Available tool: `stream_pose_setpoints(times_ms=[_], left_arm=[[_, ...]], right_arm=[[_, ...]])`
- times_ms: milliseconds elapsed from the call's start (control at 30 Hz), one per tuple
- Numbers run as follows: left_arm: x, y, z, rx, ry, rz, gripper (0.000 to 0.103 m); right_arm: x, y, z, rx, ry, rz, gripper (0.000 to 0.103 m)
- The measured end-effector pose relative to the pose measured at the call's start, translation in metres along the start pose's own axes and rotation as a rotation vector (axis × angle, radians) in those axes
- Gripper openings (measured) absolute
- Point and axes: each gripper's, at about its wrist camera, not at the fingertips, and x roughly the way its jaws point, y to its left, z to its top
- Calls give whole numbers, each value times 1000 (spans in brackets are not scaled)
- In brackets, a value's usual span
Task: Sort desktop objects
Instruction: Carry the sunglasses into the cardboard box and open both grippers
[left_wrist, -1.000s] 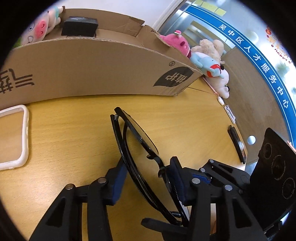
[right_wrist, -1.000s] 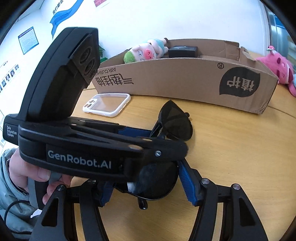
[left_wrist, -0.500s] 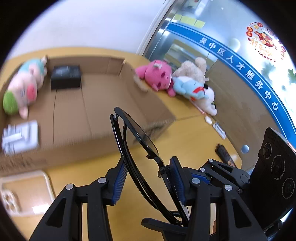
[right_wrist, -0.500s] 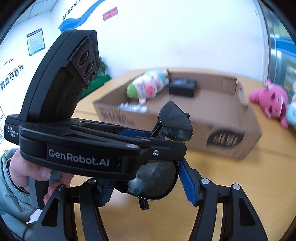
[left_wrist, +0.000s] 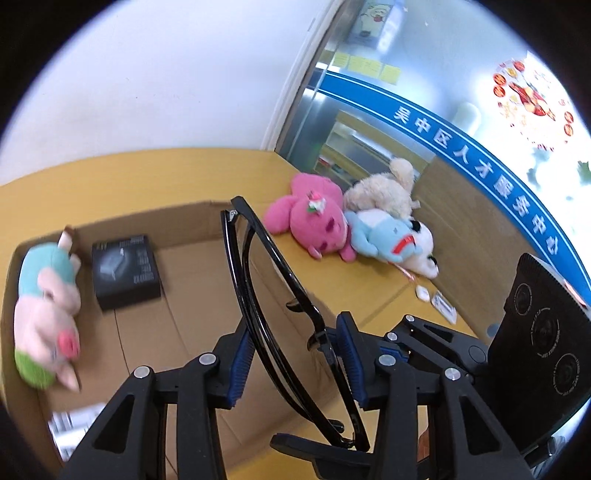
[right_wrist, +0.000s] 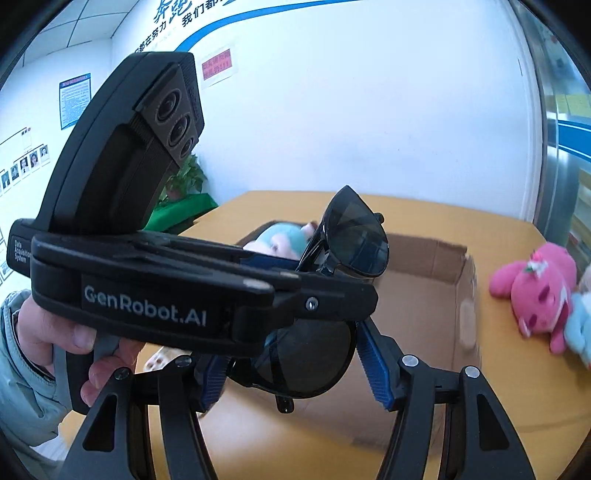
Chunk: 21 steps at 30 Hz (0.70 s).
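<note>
Black sunglasses (left_wrist: 274, 258) hang in the air over an open cardboard box (left_wrist: 184, 221), held by both grippers. My left gripper (left_wrist: 293, 350) has its blue pads on the frame near the hinge, and its jaws are closing on it. In the right wrist view the lower dark lens (right_wrist: 314, 354) sits between the pads of my right gripper (right_wrist: 293, 373), which is shut on the sunglasses (right_wrist: 354, 240). The left gripper's black body crosses that view from the left, held by a hand (right_wrist: 48, 332).
Inside the box lie a pig plush (left_wrist: 48, 314), a small black box (left_wrist: 125, 273) and a white packet (left_wrist: 70, 424). To the right of the box on the wooden table (left_wrist: 369, 291) lie pink (left_wrist: 314, 225), blue (left_wrist: 384, 232) and cream (left_wrist: 384, 188) plush toys.
Both grippers have risen from the tabletop with the sunglasses and moved toward the box. The box's inside has come into view and the white phone case has dropped out of sight.
</note>
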Motion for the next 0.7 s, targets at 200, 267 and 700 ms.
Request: stream_pose_setpoints(times_ms=[200, 267, 700], left_arm=[[35, 42, 54, -54, 10, -35, 43], [53, 60, 69, -87, 21, -39, 43], [189, 145, 64, -339, 244, -74, 40]], right_arm=[[42, -41, 44, 13, 16, -3, 61], [61, -58, 56, 24, 35, 1, 61], [207, -160, 48, 216, 302, 22, 61]])
